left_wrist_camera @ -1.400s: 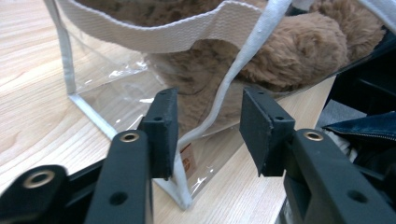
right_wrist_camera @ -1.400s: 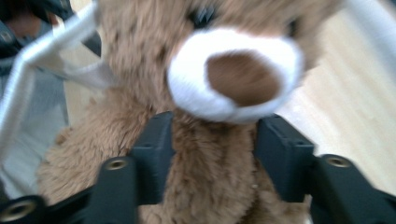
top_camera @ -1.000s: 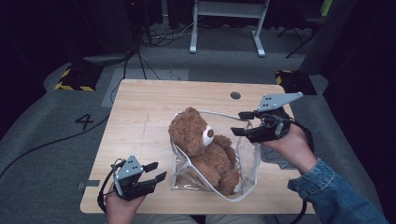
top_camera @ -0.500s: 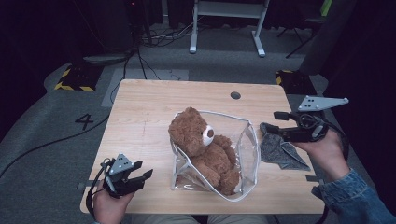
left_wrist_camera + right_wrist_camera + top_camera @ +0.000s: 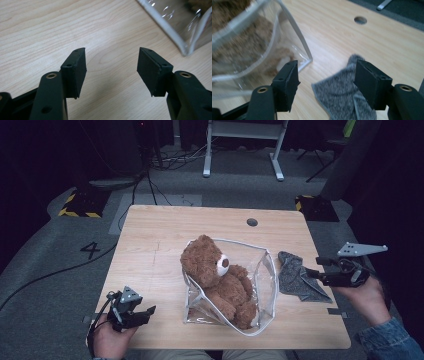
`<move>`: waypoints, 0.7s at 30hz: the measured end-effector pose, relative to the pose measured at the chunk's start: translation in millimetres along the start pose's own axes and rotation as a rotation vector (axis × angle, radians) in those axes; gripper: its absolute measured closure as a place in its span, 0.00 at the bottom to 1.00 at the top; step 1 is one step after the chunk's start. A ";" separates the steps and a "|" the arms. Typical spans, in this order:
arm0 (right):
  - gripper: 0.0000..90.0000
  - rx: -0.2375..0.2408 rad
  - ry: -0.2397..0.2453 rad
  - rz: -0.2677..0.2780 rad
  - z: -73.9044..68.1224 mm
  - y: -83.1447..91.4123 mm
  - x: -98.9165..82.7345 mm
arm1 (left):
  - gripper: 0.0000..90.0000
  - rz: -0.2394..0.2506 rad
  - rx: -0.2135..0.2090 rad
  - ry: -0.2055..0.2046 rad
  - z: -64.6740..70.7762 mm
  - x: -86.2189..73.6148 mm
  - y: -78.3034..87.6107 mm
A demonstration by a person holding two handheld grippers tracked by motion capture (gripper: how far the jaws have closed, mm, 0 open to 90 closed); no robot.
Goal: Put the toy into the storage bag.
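Observation:
A brown teddy bear (image 5: 215, 275) sits in a clear plastic bag (image 5: 262, 270) with white edging at the table's middle. A grey cloth (image 5: 297, 277) lies flat just right of the bag. My right gripper (image 5: 312, 266) hovers at the table's right edge, pointing left over the cloth; its jaws have just been opening with nothing pinched. In the right gripper view the gripper (image 5: 327, 80) frames the cloth (image 5: 337, 92) below and the bag (image 5: 294, 37) at the left. My left gripper (image 5: 149, 312) sits low at the front left corner; its jaws (image 5: 111, 67) have just been opening over bare wood.
The wooden table (image 5: 165, 245) has a round cable hole (image 5: 252, 222) near its far edge. A bag corner (image 5: 180, 32) lies ahead and right of the left gripper. Dark floor with cables and a white stand's legs (image 5: 242, 150) lies beyond the table.
My right gripper has swung from the bag's right rim out to the table's right edge and sunk lower. The left gripper has drifted a little left and down, its jaws wider.

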State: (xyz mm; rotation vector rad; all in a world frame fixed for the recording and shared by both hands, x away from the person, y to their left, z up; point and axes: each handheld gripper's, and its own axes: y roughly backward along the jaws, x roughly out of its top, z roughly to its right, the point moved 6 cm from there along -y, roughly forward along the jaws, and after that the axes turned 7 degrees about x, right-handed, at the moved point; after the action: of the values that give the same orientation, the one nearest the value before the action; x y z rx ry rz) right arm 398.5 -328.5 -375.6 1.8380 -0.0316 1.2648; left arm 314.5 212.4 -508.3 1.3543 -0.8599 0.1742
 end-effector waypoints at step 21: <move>0.23 -0.016 -0.117 -0.029 14.8 -54.0 -121.1 | 0.40 -0.011 0.032 -0.026 -7.2 -16.8 -25.6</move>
State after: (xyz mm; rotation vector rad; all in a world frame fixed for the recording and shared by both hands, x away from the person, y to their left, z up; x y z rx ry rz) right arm 376.4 -357.1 -504.1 1.8899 -0.0789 1.1334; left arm 320.8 218.4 -538.5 1.3930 -0.8746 0.1629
